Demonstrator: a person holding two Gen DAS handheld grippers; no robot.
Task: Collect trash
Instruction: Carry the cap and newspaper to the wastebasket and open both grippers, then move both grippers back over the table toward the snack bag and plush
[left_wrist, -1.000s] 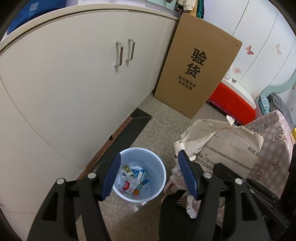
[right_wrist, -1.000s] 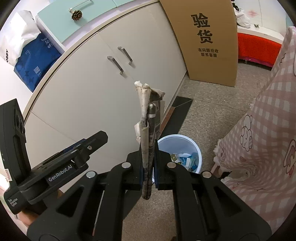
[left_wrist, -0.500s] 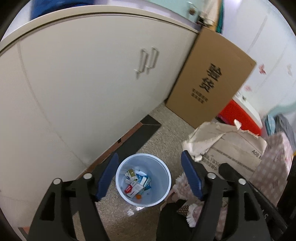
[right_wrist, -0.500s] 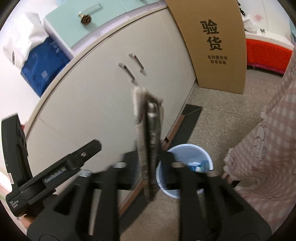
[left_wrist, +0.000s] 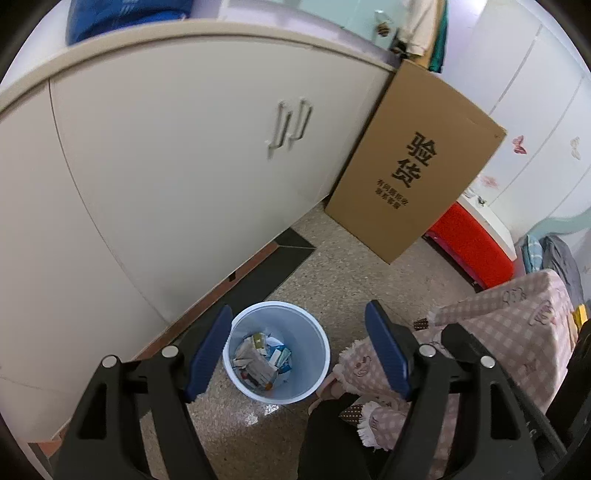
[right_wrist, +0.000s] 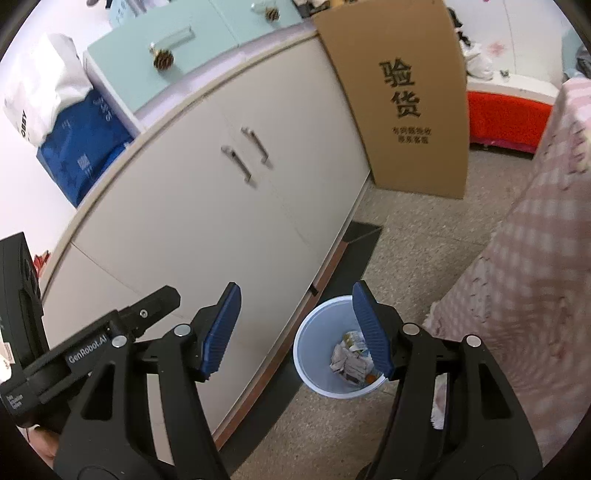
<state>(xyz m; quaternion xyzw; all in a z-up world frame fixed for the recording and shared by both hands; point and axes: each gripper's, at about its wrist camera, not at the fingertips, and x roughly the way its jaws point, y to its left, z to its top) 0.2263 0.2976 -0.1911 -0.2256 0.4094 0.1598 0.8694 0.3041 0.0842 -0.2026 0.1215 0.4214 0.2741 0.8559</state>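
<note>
Left wrist view: the left gripper (left_wrist: 299, 343) points steeply down at the floor, its blue pads (left_wrist: 388, 350) standing wide apart with nothing between them. Below and framed between the pads stands the bin (left_wrist: 236, 369), a pale round bucket on the speckled floor (left_wrist: 354, 273). Trash (left_wrist: 260, 360) lies in the bin bottom (small boxes, wrappers and crumpled paper). The bin stands near the foot of the cabinet (left_wrist: 177, 177), a white unit with two door handles. A cardboard box (left_wrist: 413, 166) printed with black characters leans against the cabinet's far end. A pink checked cloth (left_wrist: 517, 325) hangs at right, just beside the bin.

Right wrist view: the right gripper (right_wrist: 295, 328) also points down; its jaws are opening and hold nothing. The bin (right_wrist: 314, 373) shows at floor level, partly behind the right-hand pad (right_wrist: 371, 332), with crumpled paper (right_wrist: 345, 360) among the trash inside. The left gripper's black body (right_wrist: 103, 332) enters at lower left (its fingertips are not visible here). The cabinet (right_wrist: 207, 229) fills the middle, the box (right_wrist: 406, 99) stands behind, and the cloth (right_wrist: 532, 251) drapes down the right edge.
</note>
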